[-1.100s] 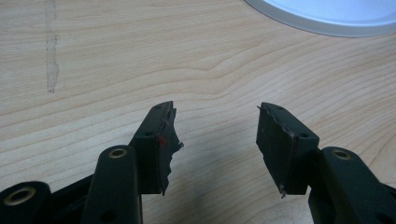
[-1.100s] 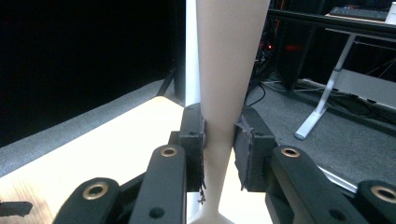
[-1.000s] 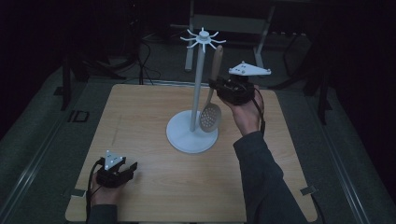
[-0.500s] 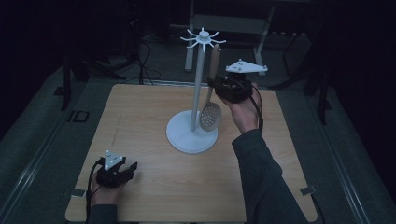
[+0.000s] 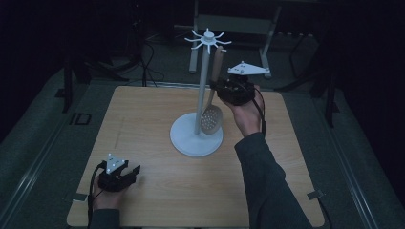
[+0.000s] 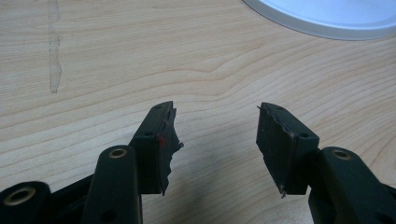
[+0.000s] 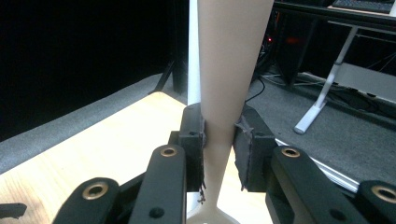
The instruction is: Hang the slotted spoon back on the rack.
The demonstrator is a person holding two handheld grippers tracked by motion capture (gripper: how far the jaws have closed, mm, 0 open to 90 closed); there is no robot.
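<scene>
Wooden table [image 5: 157, 124], grey carpeted floor [image 5: 43, 143], cables [image 5: 143, 62], white desk leg [image 7: 322, 100] behind.

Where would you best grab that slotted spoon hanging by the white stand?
On the slotted spoon's wooden handle, coming in level from the side, as the right gripper does: the handle hangs upright, flat and narrow enough for its jaws.

The right gripper [image 5: 228, 88] is raised, forearm stretched forward, jaws clamped on a handle [image 7: 226, 93]. The left gripper [image 5: 125, 175] rests low near the person, jaws apart with nothing between them.
</scene>
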